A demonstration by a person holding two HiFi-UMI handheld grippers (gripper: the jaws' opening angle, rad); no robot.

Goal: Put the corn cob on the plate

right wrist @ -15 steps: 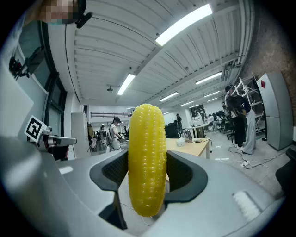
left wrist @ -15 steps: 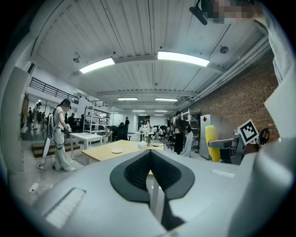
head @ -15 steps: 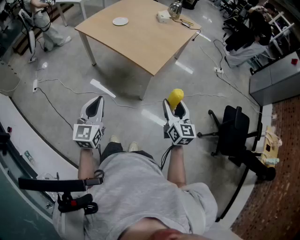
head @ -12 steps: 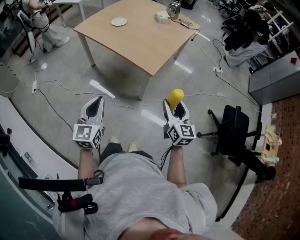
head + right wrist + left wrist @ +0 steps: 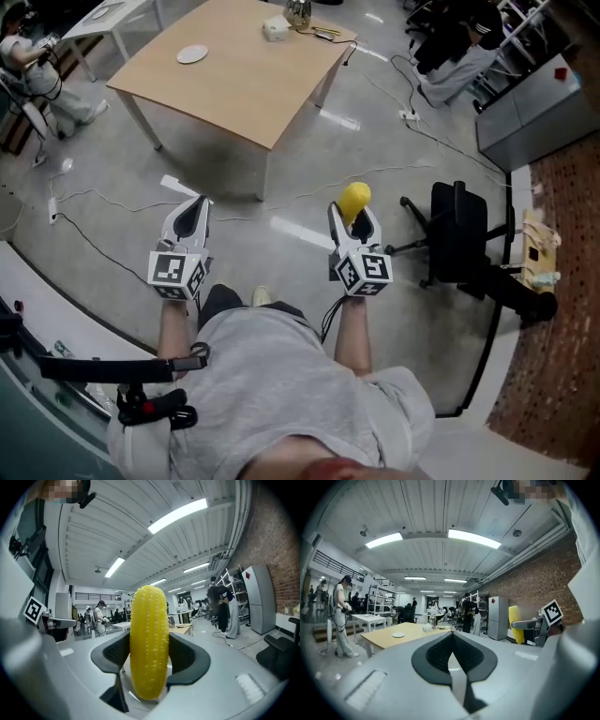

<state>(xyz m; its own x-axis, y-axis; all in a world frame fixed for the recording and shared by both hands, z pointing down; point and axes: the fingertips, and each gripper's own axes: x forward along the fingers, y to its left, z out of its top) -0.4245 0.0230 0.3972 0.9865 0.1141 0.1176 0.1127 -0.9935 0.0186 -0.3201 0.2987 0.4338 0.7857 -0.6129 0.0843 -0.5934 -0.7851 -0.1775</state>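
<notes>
Jaws of right gripper point(image 5: 353, 219) clamp corn cob point(image 5: 354, 197) upright, left gripper point(image 5: 194, 208) jaws together, empty; plate point(image 5: 192, 54) on far surface point(image 5: 253, 89) well apart, so placing remains.

**An open lab hall, part workshop and part office**

We are in a large indoor work hall. The bare concrete floor point(image 5: 234, 187) has cables point(image 5: 89, 246) trailing across it. A plain wooden table point(image 5: 244, 84) and a black office chair point(image 5: 459, 244) stand in the open. Strip lights point(image 5: 473, 538) run under a ribbed white ceiling, and one wall is brick point(image 5: 534, 583). Metal shelving racks point(image 5: 379, 604) and white workbenches point(image 5: 368, 618) fill the back, where several people point(image 5: 342, 616) are busy.
</notes>
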